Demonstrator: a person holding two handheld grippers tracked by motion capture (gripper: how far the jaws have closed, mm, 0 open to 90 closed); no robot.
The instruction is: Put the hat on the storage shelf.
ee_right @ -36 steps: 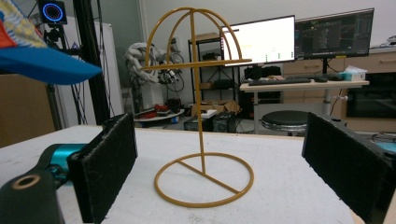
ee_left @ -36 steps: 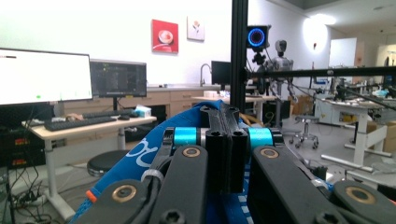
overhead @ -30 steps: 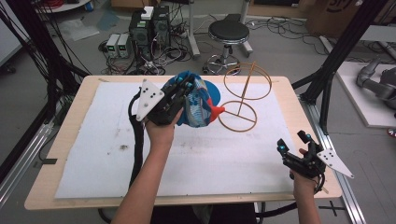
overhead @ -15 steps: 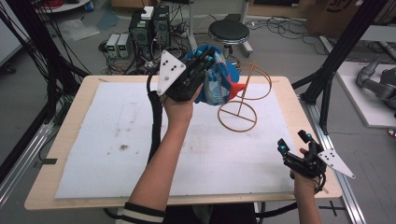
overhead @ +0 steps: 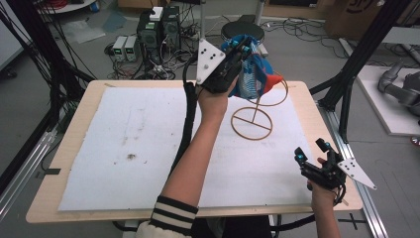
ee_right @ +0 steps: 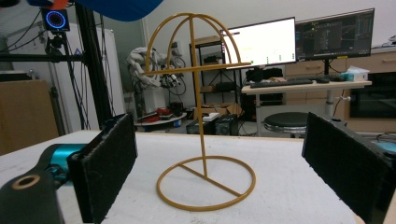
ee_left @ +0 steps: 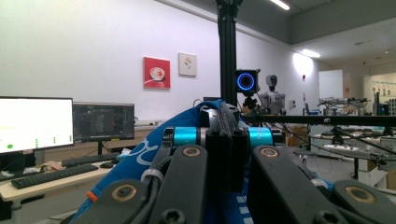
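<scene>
- counter [overhead: 79, 198], wood edge, white sheet [overhead: 124, 144] over it with dark stain [overhead: 131, 156]
- round black stool [overhead: 233, 29] behind counter, also in right gripper view
- black boxes and cables on floor [overhead: 153, 29] past far edge
- two monitors [ee_right: 299, 39] on desk, keyboard [ee_right: 280, 83] below
- two framed pictures [ee_left: 156, 72] on white wall
- black frame post with blue ring light [ee_left: 246, 81]

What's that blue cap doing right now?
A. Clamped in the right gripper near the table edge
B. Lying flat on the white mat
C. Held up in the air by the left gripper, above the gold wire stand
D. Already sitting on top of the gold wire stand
C. The left gripper is shut on the blue cap, holding it aloft beside the top of the gold wire stand, whose dome is still bare.
</scene>
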